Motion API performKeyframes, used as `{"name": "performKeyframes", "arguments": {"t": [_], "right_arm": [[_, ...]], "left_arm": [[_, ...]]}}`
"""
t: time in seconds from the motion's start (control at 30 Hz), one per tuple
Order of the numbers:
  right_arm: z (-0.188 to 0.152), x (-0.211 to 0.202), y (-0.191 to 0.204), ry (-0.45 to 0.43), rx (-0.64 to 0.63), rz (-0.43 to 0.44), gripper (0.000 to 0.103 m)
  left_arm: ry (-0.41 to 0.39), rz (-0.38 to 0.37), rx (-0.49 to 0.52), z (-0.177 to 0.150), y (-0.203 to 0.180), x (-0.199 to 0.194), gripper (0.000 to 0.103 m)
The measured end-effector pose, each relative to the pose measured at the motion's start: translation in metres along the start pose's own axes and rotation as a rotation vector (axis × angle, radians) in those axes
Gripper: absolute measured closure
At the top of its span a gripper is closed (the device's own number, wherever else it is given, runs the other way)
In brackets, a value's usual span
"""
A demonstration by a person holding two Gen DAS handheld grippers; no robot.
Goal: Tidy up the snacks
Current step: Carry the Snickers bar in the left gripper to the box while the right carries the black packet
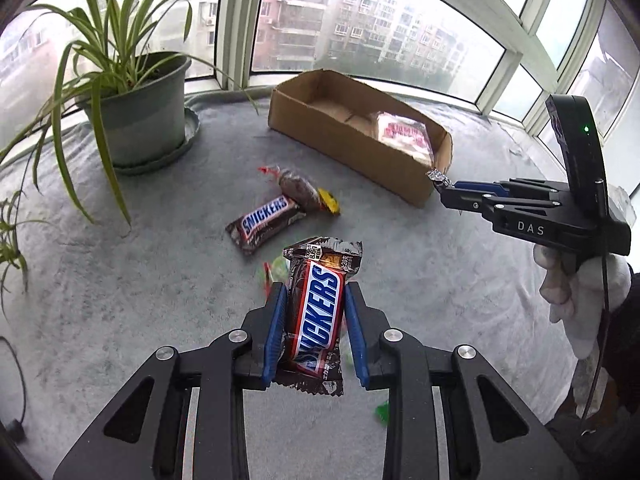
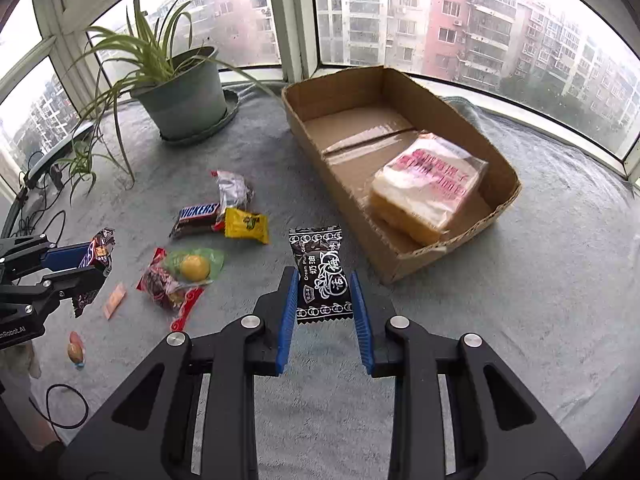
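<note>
Off to your left a spider plant sits in a grey-green pot on a matching saucer, its long leaves arching over the grey fleece blanket that covers the surface. Black cables trail at the far left edge (one loops low down). Beyond the bay window's white frames stand apartment blocks.

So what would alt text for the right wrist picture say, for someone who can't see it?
The right gripper holds a black plum candy above a grey cloth, near a cardboard box containing a wrapped cake. To the left, loose snacks and a potted plant.
</note>
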State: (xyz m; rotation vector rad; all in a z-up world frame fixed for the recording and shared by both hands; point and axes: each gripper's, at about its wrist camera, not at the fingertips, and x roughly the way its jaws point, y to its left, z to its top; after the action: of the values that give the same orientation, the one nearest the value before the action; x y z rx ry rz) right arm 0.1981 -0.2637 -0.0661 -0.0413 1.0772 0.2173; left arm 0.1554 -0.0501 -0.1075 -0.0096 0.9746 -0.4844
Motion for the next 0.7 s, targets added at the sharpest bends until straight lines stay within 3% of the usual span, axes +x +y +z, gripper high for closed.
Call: {"name": "performKeyframes", "arguments": {"t": [0.3, 0.7], "right_arm": [[0.045, -0.006, -0.027, -0.058, 0.016, -0.020, 0.075], [0.088, 0.022, -0.054, -0.068, 0.027, -0.028, 0.075]], "left_arm": [[-0.075, 0.017, -0.005, 0.056, -0.015, 0.013, 0.075], [-0.112, -0.009, -0.036, 0.122, -0.028, 0.055, 0.075]]}}
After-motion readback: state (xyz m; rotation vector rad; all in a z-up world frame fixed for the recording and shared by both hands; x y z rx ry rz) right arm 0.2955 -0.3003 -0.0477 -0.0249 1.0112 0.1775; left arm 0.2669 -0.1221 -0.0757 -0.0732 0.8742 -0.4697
